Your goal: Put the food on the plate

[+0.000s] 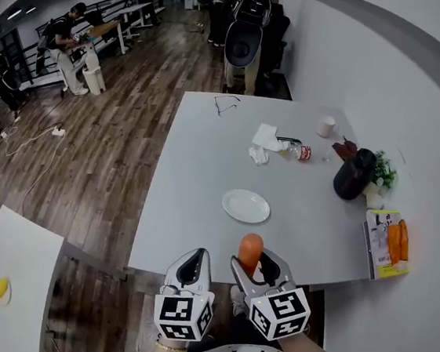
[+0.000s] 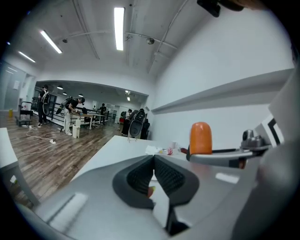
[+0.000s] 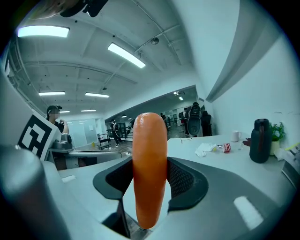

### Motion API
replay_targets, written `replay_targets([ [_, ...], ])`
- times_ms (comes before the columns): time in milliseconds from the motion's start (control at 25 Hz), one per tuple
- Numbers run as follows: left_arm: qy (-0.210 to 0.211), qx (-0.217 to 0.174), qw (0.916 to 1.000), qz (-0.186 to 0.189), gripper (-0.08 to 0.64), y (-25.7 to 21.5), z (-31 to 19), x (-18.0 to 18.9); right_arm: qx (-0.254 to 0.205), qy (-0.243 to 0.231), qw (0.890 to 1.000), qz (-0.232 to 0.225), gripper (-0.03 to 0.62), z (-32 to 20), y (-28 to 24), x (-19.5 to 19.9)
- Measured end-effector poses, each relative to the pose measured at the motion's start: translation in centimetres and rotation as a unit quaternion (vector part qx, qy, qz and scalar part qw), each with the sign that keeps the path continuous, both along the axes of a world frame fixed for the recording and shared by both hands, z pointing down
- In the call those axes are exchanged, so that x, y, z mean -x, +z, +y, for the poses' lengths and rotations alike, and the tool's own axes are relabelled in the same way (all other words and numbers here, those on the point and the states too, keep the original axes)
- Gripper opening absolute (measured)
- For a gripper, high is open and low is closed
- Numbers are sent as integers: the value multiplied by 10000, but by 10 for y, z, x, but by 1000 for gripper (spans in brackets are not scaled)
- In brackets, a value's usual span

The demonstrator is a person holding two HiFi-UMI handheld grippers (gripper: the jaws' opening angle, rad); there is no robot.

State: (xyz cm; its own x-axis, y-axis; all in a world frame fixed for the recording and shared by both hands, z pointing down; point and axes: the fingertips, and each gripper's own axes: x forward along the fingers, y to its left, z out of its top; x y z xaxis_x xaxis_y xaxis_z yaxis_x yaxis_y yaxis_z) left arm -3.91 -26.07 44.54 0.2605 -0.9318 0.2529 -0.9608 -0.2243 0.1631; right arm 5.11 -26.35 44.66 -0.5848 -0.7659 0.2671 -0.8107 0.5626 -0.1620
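An orange carrot-like food piece [image 1: 251, 250] stands upright between the pads of my right gripper [image 1: 259, 266], which is shut on it just short of the table's near edge. It fills the middle of the right gripper view, where the food piece [image 3: 150, 168] is clamped at its lower half. The white plate [image 1: 246, 206] lies empty on the grey table [image 1: 200, 208], a little beyond and to the left of the food. My left gripper [image 1: 194, 261] hangs beside the right one, jaws together and empty. In the left gripper view the left gripper [image 2: 153, 174] shows its pads meeting.
Far side of the table: a black flask [image 1: 353, 174], a small plant [image 1: 384, 172], a white cup [image 1: 326, 126], crumpled tissue [image 1: 265, 138], a small bottle [image 1: 299, 151], glasses [image 1: 226, 103]. A pack of orange food [image 1: 390, 242] lies at the right edge. A chair [image 1: 245, 40] and people stand behind.
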Motion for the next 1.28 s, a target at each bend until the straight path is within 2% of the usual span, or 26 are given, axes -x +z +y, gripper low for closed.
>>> replay_targets([
  [120,-85,33,9999,145,8,6,-36,-8,102,-231,9993,292,218,-41,12,-11],
  [240,-155,-29,9997,170,8,8,-73,-15,231,-549,9953,770,218,-85,28,-22],
  [360,-114,-128,9996,226,8,11,-104,-24,525,-1025,9817,1517,218,-125,52,-31],
  [440,-86,-167,9996,208,8,15,-120,-29,834,-1375,9631,2156,218,-149,75,-36],
  [560,-136,-83,9996,217,8,23,-135,-33,1295,-1914,9283,2912,218,-176,110,-37],
  [720,-316,95,9991,260,8,32,-146,-31,1599,-2709,8689,3822,218,-199,154,-27],
  [840,-426,181,9986,256,8,36,-152,-30,1889,-3168,8306,4172,218,-207,182,-15],
  [960,-519,275,9979,266,8,42,-156,-29,2240,-3404,7995,4413,218,-211,207,-11],
  [1040,-578,360,9973,284,8,47,-157,-27,2380,-3480,7894,4462,218,-215,219,-6],
  [1280,-649,521,9962,251,8,56,-159,-25,2520,-3544,7836,4438,218,-229,234,8],
])
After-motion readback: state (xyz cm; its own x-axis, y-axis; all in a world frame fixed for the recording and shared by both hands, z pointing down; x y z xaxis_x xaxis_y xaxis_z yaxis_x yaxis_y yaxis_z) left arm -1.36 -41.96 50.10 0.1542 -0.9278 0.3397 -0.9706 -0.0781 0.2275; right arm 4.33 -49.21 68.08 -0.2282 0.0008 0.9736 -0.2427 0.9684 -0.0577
